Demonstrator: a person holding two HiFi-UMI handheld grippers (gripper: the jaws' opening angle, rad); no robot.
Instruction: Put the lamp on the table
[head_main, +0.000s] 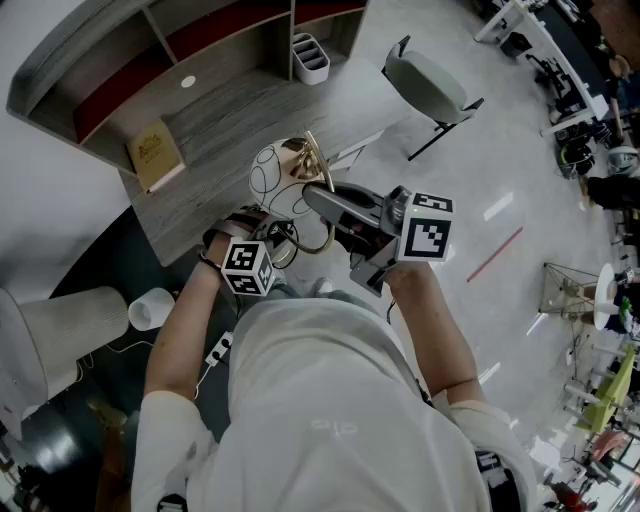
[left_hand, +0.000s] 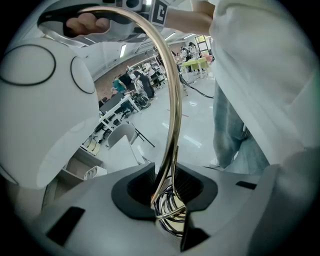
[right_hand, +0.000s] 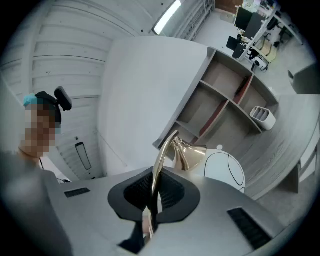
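Right gripper view, lamp (right_hand: 225, 171) clamped in right claw (right_hand: 152, 196)

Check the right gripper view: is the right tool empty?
No: the right tool is shut on the lamp's gold arm, which runs up from between its pads toward the white shade.

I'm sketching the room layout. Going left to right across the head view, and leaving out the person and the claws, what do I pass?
ribbed white cylinder → book on the desk → lamp, held up in the air → grey chair → red strip on the floor
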